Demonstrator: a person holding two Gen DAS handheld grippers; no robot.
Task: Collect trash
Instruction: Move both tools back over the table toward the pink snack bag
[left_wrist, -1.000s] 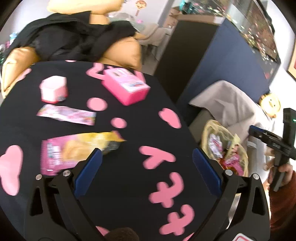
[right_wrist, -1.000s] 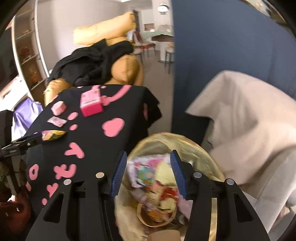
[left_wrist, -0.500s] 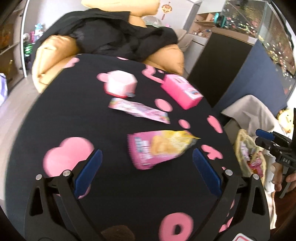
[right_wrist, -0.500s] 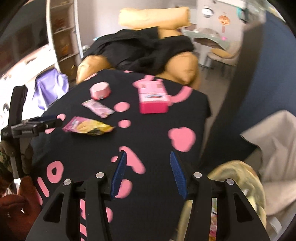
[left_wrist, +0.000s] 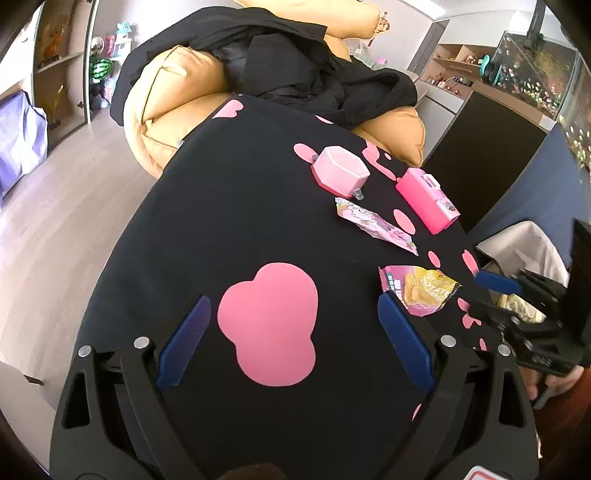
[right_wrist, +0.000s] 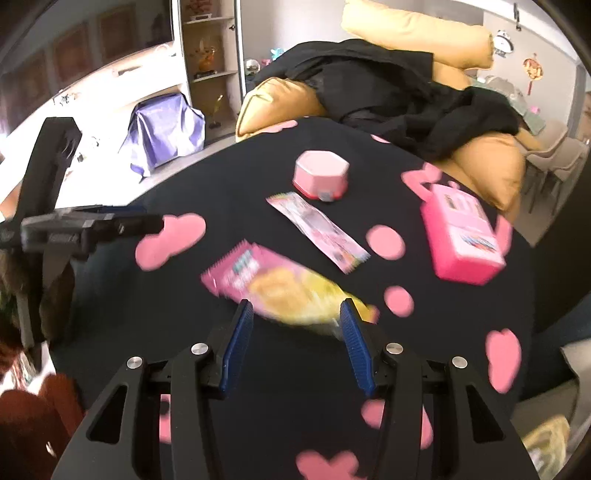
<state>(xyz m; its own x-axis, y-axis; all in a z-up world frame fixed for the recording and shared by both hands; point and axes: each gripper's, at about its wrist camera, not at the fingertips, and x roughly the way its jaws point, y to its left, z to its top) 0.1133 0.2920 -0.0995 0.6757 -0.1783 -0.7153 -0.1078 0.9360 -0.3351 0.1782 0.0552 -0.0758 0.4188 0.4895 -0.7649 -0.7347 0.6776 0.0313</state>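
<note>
A pink and yellow snack bag (right_wrist: 284, 288) lies on the black table cloth (right_wrist: 229, 177), just beyond my open right gripper (right_wrist: 293, 334); it also shows in the left wrist view (left_wrist: 419, 290). A long pink wrapper (right_wrist: 317, 230) lies behind it, also seen in the left wrist view (left_wrist: 376, 225). My left gripper (left_wrist: 293, 339) is open and empty over a pink blob on the cloth, left of the bag. The right gripper shows in the left wrist view (left_wrist: 491, 291).
A pink hexagonal tub (right_wrist: 320, 176) and a pink toy case (right_wrist: 461, 240) stand at the back of the table. An orange sofa with black clothes (right_wrist: 388, 88) lies behind. A woven basket (left_wrist: 521, 310) sits off the table's right edge.
My right gripper swung from over the basket to the table and closed in on the snack bag. My left gripper swung left, so the bag now lies to its right.
</note>
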